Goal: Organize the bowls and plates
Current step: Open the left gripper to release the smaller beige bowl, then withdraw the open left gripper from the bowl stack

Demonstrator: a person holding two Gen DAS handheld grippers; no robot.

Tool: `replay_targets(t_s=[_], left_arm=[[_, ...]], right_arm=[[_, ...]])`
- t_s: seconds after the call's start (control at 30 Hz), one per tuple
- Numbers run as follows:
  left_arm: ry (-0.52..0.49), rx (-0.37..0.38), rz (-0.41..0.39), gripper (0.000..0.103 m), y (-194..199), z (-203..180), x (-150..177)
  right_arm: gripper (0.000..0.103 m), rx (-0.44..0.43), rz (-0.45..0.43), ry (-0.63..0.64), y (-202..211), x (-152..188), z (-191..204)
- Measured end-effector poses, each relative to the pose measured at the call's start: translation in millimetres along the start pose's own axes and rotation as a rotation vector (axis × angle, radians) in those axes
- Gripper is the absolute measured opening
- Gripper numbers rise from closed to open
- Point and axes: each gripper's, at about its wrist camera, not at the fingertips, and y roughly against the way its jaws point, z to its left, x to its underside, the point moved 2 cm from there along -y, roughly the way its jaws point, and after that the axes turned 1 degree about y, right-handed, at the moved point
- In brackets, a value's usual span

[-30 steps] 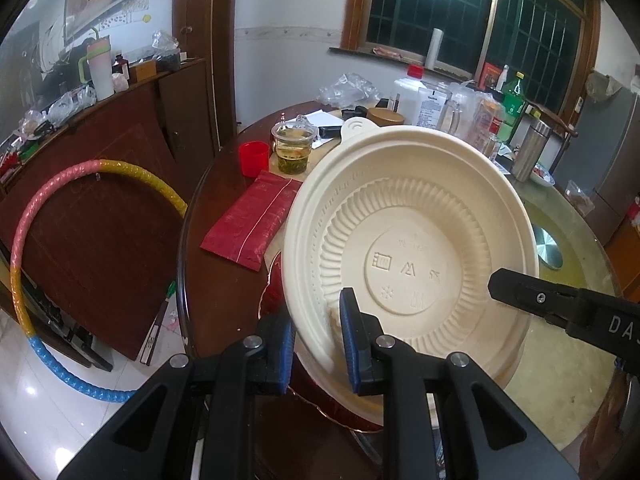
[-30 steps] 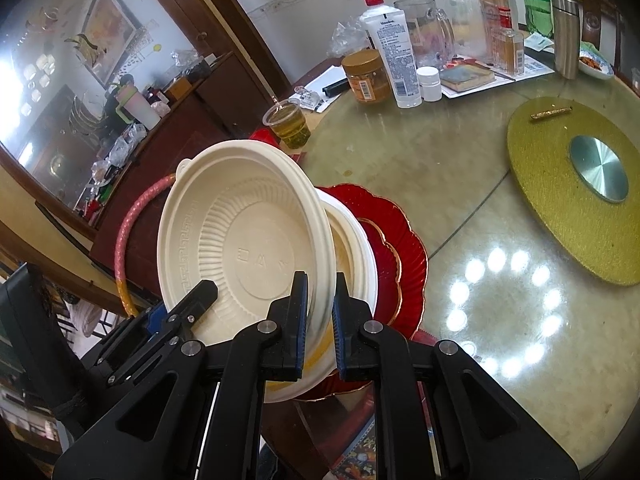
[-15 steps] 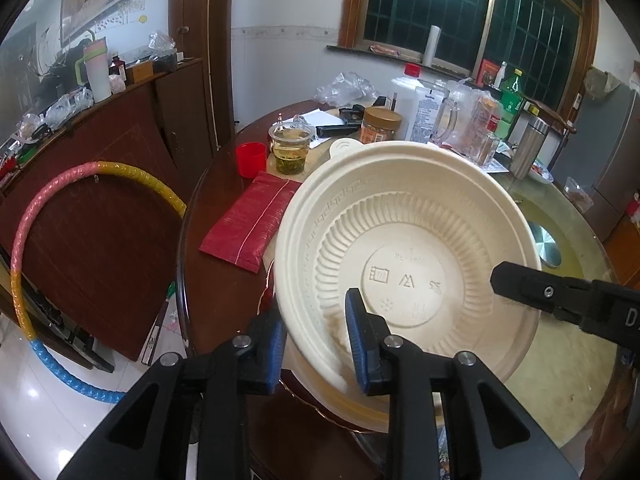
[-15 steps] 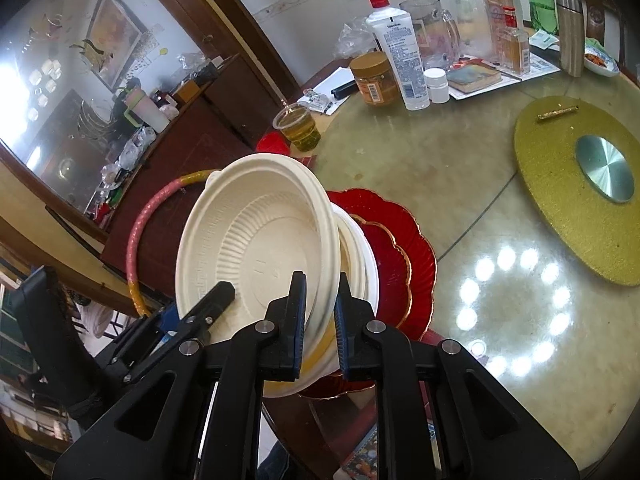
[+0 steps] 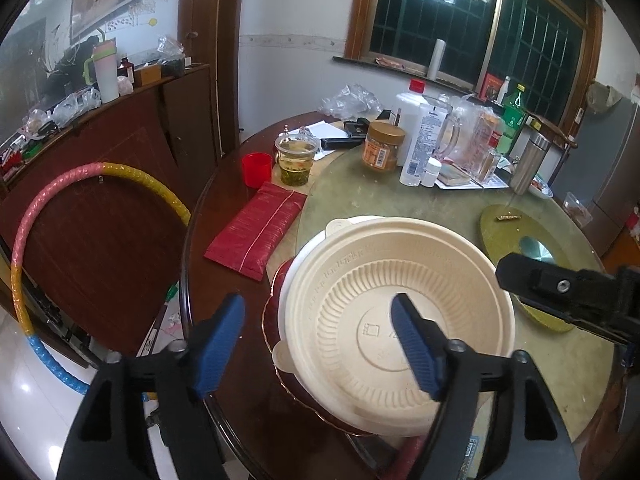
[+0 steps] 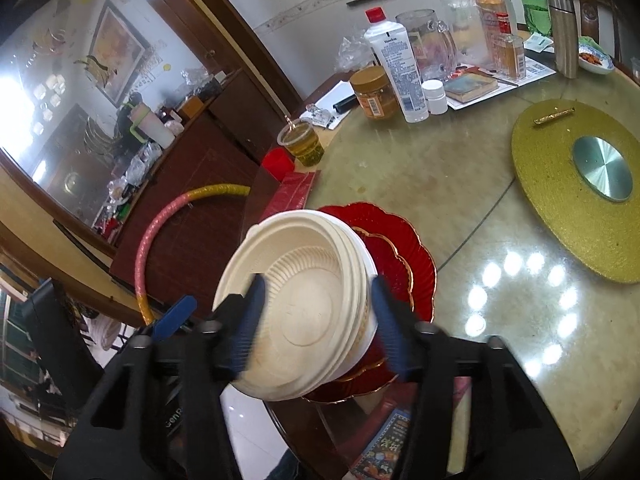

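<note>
A cream ribbed bowl lies nested on a stack of pale bowls, which sits on red scalloped plates near the table's front edge. The left gripper is opening. Its right pad hangs over the bowl's inside and its left pad stands off to the left, neither pressing on the rim. In the right wrist view the same bowl shows between the blue pads of the right gripper, whose jaws are also opening and blurred. One black finger of the right gripper juts in from the right.
Behind the stack lie a red packet, a red cup, a plastic cup of tea, a jar and a lotion bottle. A gold turntable sits to the right. A hula hoop leans past the table edge.
Both grippers were shut on the cream bowl's rim, holding it tilted up. Both have now spread apart, and the bowl has dropped flat onto the stack.
</note>
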Motion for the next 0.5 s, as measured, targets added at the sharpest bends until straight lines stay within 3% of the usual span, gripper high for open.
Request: replay_targets(t_s=[0.13,0.2,0.27,0.5], left_arm=[[0.0,-0.005,0.002,0.081,1,0,0],[-0.002,-0.006,0.0,0.083,1,0,-1],[-0.005,-0.01,-0.004,0.084,2,-1,-1],[-0.025,-0.035,-0.016,0.087,4,-2,-1]], right_arm=[[0.074,0.003,-0.007,0.003,2,0,0],[0.096,0.012,-0.012,0.009,3,-1,0],[0.102,0.026,-0.029,0.018,6,-2,-1],[0.102,0.076,-0.087,0.103,17,-4,2]])
